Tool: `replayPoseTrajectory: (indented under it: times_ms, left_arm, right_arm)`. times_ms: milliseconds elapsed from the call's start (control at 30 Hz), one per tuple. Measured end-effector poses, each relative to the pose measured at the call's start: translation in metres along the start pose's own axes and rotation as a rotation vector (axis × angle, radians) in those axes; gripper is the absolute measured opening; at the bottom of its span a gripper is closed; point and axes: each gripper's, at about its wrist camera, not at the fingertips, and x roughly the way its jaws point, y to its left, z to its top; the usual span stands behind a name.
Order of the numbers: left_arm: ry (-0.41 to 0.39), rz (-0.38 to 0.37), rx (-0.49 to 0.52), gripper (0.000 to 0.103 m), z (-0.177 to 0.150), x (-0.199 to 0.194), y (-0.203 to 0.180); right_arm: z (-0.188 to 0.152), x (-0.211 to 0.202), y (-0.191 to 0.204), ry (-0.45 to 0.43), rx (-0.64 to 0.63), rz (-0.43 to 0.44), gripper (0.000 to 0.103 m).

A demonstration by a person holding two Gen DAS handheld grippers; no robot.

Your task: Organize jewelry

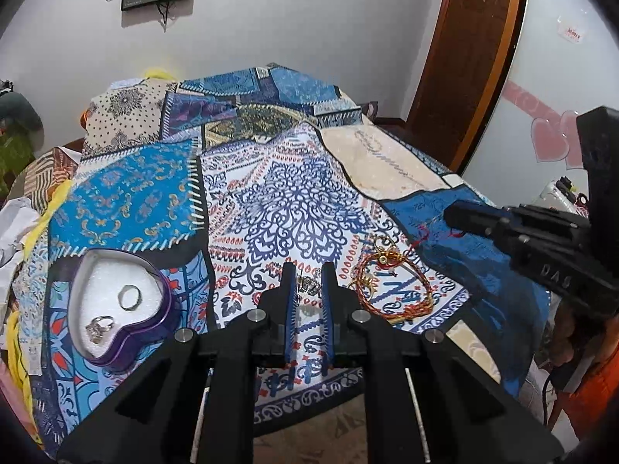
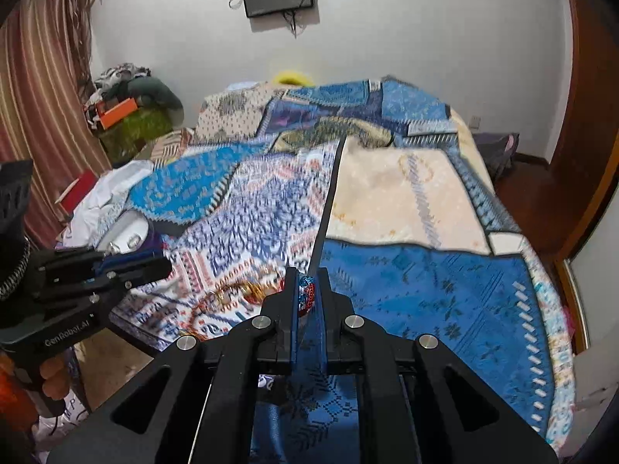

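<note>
Now left fingers [image 1: 292, 294] pinch a silver earring [image 1: 308, 285]; right fingers [image 2: 293, 297] pinch a red-blue bracelet [image 2: 306, 295].

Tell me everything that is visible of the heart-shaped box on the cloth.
The heart-shaped box is a low, open container with a shiny purple wall, perhaps metal, and a white foam-like lining. No lid is seen on it. It sits flat on the patterned cloth, to the left of the left gripper, apart from it. Inside lie two silver-coloured rings: a plain band near the middle and an ornate ring nearer the camera, close to the wall. In the right wrist view it is blurred and partly hidden.
</note>
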Motion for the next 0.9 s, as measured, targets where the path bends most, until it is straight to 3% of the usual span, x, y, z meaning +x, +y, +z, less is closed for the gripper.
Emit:
replayPoseTrajectory:
  times_ms: [467,900]
  left_arm:
    - [-0.087,0.016,0.001,0.011,0.007,-0.047,0.003]
    - [-0.158,0.095,-0.043,0.011,0.004,-0.089,0.04]
  right_arm:
    - [0.034,-0.041,0.031,-0.13,-0.052,0.021,0.007]
    - [0.047,-0.034,0.083,-0.16,-0.113,0.117,0.007]
